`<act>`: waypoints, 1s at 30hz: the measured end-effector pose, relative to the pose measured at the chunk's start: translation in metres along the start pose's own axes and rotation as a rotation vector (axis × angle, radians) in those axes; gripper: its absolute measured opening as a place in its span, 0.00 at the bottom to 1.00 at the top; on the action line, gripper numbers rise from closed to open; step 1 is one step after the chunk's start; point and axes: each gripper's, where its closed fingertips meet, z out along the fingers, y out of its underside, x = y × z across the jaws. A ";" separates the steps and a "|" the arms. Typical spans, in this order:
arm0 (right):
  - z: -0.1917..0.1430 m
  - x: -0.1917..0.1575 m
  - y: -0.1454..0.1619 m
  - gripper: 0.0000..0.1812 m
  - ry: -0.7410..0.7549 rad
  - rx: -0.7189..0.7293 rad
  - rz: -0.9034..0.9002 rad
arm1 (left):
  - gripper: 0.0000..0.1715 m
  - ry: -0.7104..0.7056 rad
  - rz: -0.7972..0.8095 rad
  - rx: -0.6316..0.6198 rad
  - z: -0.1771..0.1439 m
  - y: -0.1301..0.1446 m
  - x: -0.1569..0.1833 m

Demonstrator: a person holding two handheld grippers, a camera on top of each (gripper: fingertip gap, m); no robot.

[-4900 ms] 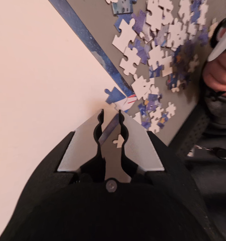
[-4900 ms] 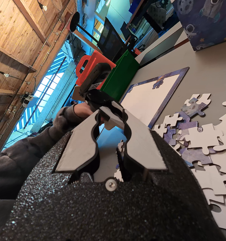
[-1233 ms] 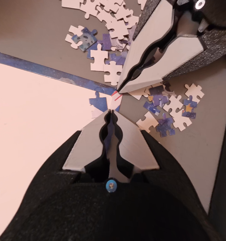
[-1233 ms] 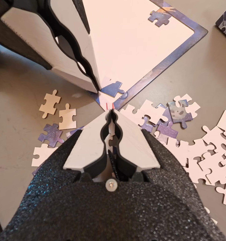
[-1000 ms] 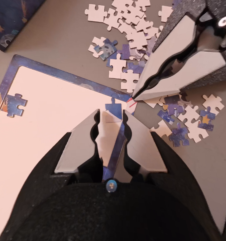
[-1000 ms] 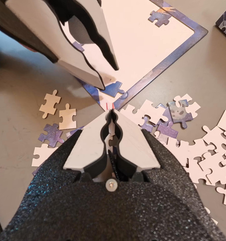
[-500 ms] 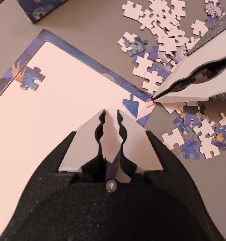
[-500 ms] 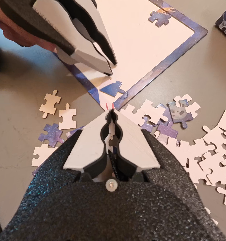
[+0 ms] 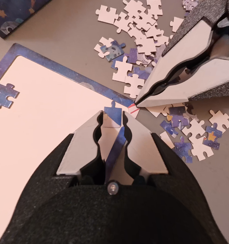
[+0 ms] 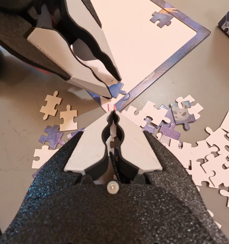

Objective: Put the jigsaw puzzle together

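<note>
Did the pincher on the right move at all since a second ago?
No. In its own view the right gripper stays shut with its tip at the red-striped corner of the puzzle frame.

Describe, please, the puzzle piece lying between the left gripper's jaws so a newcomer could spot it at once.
Find the blue-bordered puzzle frame on the grey table, then the frame corner nearest both grippers. The blue piece lies flat there, inside the frame; unlike the loose pieces outside, it shows solid blue with one pale corner.

warm dim light, soft shadows, wide-angle edge distortion, slight blur
</note>
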 end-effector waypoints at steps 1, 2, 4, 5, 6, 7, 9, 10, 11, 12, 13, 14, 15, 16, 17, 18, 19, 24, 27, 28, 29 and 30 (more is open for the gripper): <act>0.000 0.000 0.000 0.00 0.001 0.000 -0.001 | 0.16 -0.012 0.006 -0.001 0.000 0.000 -0.001; 0.000 0.000 0.000 0.00 0.001 -0.001 -0.002 | 0.15 -0.030 0.017 -0.002 0.000 0.000 -0.002; 0.000 0.000 0.000 0.00 0.004 -0.002 -0.005 | 0.15 -0.067 0.025 -0.008 0.000 0.001 -0.004; 0.000 0.000 0.000 0.00 0.004 -0.001 -0.005 | 0.15 -0.109 0.021 -0.011 -0.001 0.000 -0.009; 0.000 0.000 0.000 0.00 0.002 0.000 -0.003 | 0.15 -0.164 0.015 -0.013 -0.003 0.000 -0.018; 0.000 0.000 0.000 0.00 0.001 0.000 -0.001 | 0.15 -0.202 0.004 -0.015 -0.005 0.001 -0.025; 0.000 0.000 0.000 0.00 0.000 0.001 0.000 | 0.15 -0.217 -0.062 -0.009 -0.007 0.003 -0.031; 0.000 0.000 0.000 0.00 0.000 0.001 0.000 | 0.16 -0.221 -0.110 -0.003 -0.008 0.003 -0.034; 0.000 0.000 0.000 0.00 0.000 0.001 0.000 | 0.16 -0.217 -0.158 0.007 -0.009 0.004 -0.036; 0.000 0.000 0.000 0.00 0.000 0.001 0.000 | 0.17 -0.206 -0.208 0.019 -0.011 0.004 -0.037; 0.000 0.000 0.000 0.00 0.000 0.001 0.000 | 0.18 -0.196 -0.257 0.040 -0.014 0.004 -0.040; 0.000 0.000 0.000 0.00 -0.001 0.001 0.001 | 0.18 -0.186 -0.298 0.068 -0.018 0.002 -0.043; 0.000 0.000 0.000 0.00 -0.001 0.001 0.001 | 0.17 -0.182 -0.330 0.089 -0.022 0.002 -0.047; 0.000 0.000 0.000 0.00 0.000 0.001 0.000 | 0.10 -0.199 -0.351 0.091 -0.026 0.005 -0.054; 0.000 0.000 0.000 0.00 0.000 0.000 -0.001 | 0.04 -0.223 -0.358 0.080 -0.027 0.009 -0.060; 0.000 0.000 0.000 0.00 0.001 0.000 -0.001 | 0.02 -0.222 -0.349 0.066 -0.027 0.013 -0.062; 0.000 0.000 0.000 0.00 0.001 0.000 -0.001 | 0.02 -0.209 -0.331 0.050 -0.025 0.015 -0.060; 0.000 0.000 0.000 0.00 -0.003 0.003 0.002 | 0.00 -0.167 -0.217 0.026 -0.017 0.014 -0.041; 0.000 0.000 0.000 0.00 -0.004 0.003 0.004 | 0.00 -0.157 -0.165 0.003 -0.016 0.016 -0.029; 0.000 0.000 0.000 0.00 -0.004 0.003 0.003 | 0.00 -0.143 -0.148 -0.005 -0.016 0.016 -0.024; 0.000 0.000 0.000 0.00 -0.003 0.003 0.003 | 0.00 -0.112 -0.130 -0.013 -0.015 0.016 -0.016; 0.000 0.000 0.000 0.00 -0.004 0.003 0.003 | 0.00 -0.090 -0.109 -0.021 -0.015 0.016 -0.010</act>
